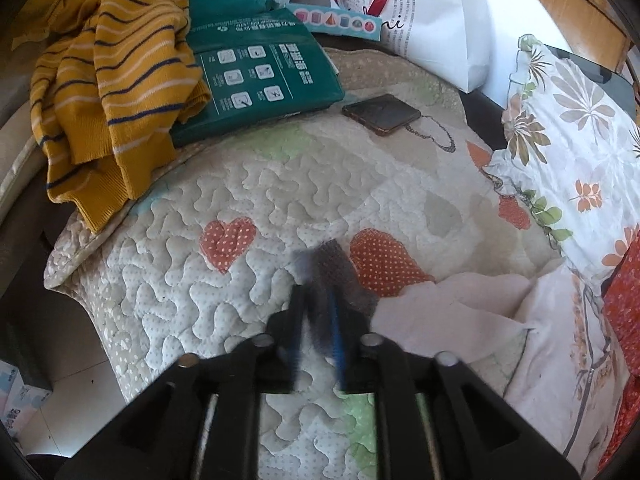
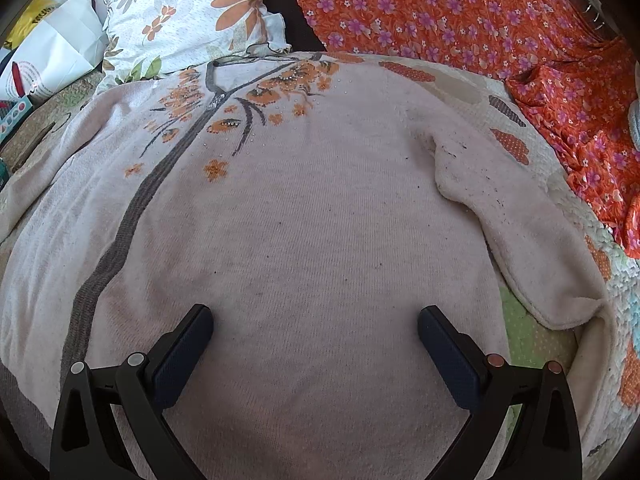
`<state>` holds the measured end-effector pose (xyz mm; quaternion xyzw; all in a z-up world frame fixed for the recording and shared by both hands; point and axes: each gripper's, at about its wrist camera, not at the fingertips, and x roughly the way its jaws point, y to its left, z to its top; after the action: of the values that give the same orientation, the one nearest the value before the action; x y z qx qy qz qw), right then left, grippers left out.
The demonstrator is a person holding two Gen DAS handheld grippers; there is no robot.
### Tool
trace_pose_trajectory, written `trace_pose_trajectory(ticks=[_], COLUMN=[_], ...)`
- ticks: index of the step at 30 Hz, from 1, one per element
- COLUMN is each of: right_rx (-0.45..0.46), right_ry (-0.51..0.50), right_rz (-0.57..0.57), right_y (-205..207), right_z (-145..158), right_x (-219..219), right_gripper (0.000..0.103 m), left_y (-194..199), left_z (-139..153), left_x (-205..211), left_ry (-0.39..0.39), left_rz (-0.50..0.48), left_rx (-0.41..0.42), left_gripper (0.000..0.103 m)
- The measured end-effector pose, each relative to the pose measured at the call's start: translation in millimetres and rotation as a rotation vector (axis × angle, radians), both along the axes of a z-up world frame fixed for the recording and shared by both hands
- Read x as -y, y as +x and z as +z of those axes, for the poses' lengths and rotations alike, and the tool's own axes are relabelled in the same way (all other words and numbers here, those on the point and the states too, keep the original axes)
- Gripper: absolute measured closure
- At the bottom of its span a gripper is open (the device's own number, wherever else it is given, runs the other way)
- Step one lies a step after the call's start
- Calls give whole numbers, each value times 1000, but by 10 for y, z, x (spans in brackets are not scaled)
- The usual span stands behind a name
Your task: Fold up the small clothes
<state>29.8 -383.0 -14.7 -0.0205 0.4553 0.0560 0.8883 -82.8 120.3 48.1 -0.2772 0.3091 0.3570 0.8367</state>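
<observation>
A pale pink knit sweater (image 2: 320,220) with an orange flower and grey branch pattern lies spread flat on the quilted bed cover (image 1: 192,280). Its sleeve (image 2: 520,240) is folded in along the right side. My right gripper (image 2: 316,320) hovers over the sweater's lower body, open wide, with only cloth beneath it. In the left wrist view a corner of the sweater (image 1: 452,300) shows at the right. My left gripper (image 1: 320,276) is motion-blurred just left of that corner, its fingers drawn close together; I see nothing between them.
A yellow striped sweater (image 1: 116,92) is heaped at the far left, partly on a green package (image 1: 260,68). A phone (image 1: 380,114) lies on the quilt, a white paper bag (image 1: 432,20) behind it. A floral pillow (image 1: 568,128) and orange flowered cloth (image 2: 480,20) border the right.
</observation>
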Motion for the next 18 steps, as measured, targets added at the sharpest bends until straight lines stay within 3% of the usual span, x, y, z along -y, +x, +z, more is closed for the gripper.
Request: trace_pose_trajectory(ticks=[9,12,13,14,18], right_rx=[-8,-34,-34,-21,106], right_ry=[36,52,84,151,241], right_rz=[11,35,36,33,-132], right_y=[18,-52,-119,-215,-633], right_z=[12,90,179,318,813], right_x=[47,83,152,280,1014], right_gripper=[0,7,22,27,26], left_y=[-35,39,64,81,148], left_z=[229,351,393,422,471], left_x=[379,605,742,807,1028], left_ry=[46,91,115,124,135], left_rz=[-64,-142,-175,-199,-301], left_rx=[47,70,80,86,102], left_gripper=[44,40,39,37,31])
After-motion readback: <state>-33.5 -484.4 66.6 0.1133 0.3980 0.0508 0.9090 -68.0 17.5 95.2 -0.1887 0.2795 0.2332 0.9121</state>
